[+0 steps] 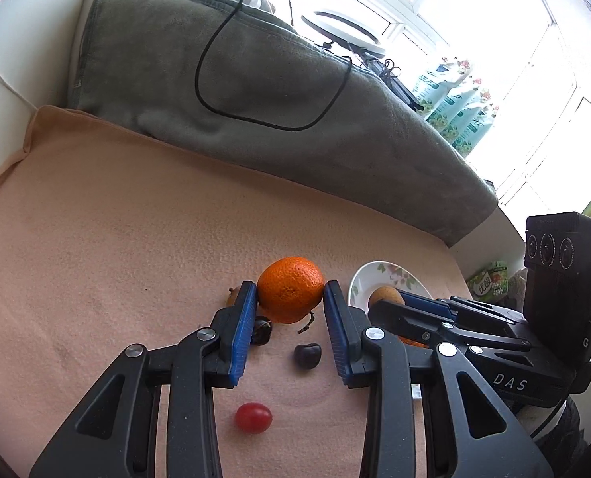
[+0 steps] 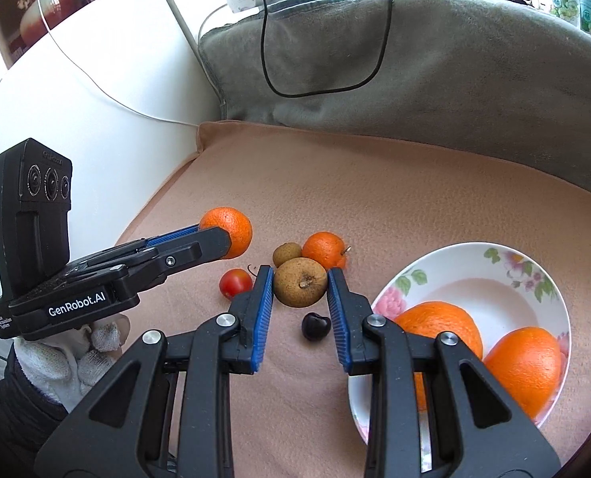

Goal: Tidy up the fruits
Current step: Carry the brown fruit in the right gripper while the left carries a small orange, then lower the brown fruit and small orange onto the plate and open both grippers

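My left gripper point(image 1: 290, 292) is shut on a mandarin point(image 1: 290, 288), its blue pads touching both sides; it also shows in the right wrist view point(image 2: 227, 231). My right gripper point(image 2: 300, 279) is shut on a brown pear-like fruit point(image 2: 300, 282). A floral plate point(image 2: 474, 263) at right holds two oranges point(image 2: 438, 326). On the peach cloth lie a cherry tomato point(image 2: 235, 283), a dark cherry point(image 2: 315, 326), a small brown fruit point(image 2: 287, 254) and a small mandarin point(image 2: 324, 250).
A grey blanket point(image 2: 454, 79) with a black cable point(image 2: 271, 59) rises behind the peach cloth point(image 2: 375, 183). A white wall point(image 2: 96, 99) stands at left. Another cherry point(image 1: 261, 330) lies by my left finger. Windows and floral packs point(image 1: 462, 107) are at the far right.
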`<state>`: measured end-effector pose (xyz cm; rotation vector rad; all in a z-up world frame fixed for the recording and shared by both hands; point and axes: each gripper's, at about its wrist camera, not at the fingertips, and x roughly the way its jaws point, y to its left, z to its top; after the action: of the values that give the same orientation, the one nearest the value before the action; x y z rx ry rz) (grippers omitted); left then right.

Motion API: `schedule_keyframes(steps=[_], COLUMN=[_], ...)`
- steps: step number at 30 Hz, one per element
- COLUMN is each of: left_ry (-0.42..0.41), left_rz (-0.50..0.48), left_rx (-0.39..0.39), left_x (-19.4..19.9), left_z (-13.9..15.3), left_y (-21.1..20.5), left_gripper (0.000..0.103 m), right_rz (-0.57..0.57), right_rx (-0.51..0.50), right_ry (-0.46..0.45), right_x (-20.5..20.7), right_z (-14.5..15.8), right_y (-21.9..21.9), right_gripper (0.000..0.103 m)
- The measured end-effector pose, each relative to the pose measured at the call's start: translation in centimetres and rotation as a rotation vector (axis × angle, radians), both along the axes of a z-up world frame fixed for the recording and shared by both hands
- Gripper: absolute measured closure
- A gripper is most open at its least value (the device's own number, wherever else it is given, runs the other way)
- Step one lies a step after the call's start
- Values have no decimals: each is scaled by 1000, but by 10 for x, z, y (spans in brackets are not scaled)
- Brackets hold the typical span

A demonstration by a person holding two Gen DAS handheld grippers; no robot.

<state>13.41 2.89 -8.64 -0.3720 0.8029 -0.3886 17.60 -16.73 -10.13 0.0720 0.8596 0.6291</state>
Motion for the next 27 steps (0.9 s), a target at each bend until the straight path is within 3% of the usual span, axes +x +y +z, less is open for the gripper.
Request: schedule_keyframes(steps=[16,27], left_ry=[-8,-44], left_rz=[-148,-230], left_rx=[42,202], left_x=[27,31], left_z=[6,4], left_y=[-89,-148], left_gripper=[70,70], right_rz=[-168,-239], right_rx=[-34,-76], right_ry=[-24,2], right_x=[15,26], right_z=[4,-13], right_y=[-89,-126], right_gripper=[74,74])
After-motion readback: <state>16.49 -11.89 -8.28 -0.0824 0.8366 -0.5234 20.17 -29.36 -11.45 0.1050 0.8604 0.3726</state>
